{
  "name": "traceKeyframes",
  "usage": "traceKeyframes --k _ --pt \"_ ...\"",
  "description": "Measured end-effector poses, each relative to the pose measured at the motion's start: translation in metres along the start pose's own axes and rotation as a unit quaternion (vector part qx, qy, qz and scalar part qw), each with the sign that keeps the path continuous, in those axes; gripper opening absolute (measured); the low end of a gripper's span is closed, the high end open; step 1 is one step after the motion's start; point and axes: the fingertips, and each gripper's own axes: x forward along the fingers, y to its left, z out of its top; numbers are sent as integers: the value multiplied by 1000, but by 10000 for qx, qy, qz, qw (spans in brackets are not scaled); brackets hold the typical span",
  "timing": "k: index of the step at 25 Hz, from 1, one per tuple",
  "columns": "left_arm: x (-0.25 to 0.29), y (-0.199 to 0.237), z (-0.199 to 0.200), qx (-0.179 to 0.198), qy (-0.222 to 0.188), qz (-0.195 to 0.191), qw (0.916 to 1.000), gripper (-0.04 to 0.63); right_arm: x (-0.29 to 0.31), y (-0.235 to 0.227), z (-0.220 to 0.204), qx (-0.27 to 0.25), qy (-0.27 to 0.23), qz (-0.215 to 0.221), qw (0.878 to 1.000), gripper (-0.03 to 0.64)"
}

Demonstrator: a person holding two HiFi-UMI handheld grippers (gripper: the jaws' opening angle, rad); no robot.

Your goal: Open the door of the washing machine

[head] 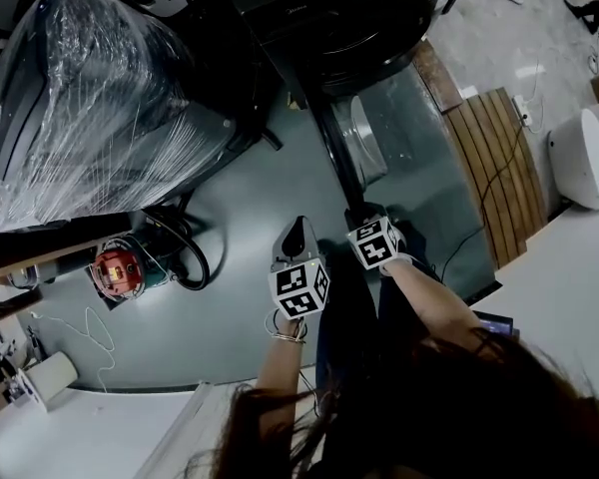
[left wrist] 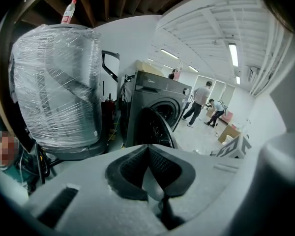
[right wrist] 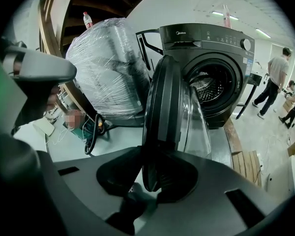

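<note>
The dark front-loading washing machine (head: 351, 20) stands at the top of the head view, its drum (right wrist: 210, 85) showing through the open port. Its round glass door (head: 371, 136) is swung out toward me, edge-on in the right gripper view. My right gripper (right wrist: 150, 181) is shut on the door's dark rim (right wrist: 160, 112), which runs down between its jaws. In the head view the right gripper (head: 357, 216) sits at the door's near edge. My left gripper (head: 298, 234) hangs just left of it, apart from the door (left wrist: 152, 127). The left gripper (left wrist: 147, 152) is shut and holds nothing.
A large appliance wrapped in clear film (head: 90, 108) stands left of the machine, a bottle (left wrist: 69, 11) on top. A red device with a black hose (head: 122, 265) lies on the floor. Wooden slats (head: 499, 168) and a white counter (head: 569, 277) are at right. People (right wrist: 278, 77) stand far off.
</note>
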Motion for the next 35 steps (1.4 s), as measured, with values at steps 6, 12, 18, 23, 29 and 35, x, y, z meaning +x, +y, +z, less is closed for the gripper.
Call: traceKeyframes --k 6,12,18,23,29,35 --pt "-8 20 -3 -18 -42 -5 10000 12 8 19 3 183 -51 -51 9998 86" --pt "-14 36 -3 -45 -71 0 10000 11 14 35 8 245 -86 -43 9997 87" --pt "-17 49 -5 -93 -108 6 9999 11 20 48 12 326 -116 -17 9994 91" --pt "-21 59 -7 -124 -126 21 9998 12 25 60 16 395 -147 23 9991 92" --pt "-26 73 -10 -188 -161 55 9997 12 32 75 22 492 -187 54 9986 95" --pt "-32 88 -14 -252 -169 107 9995 12 42 92 28 551 -208 102 9982 100"
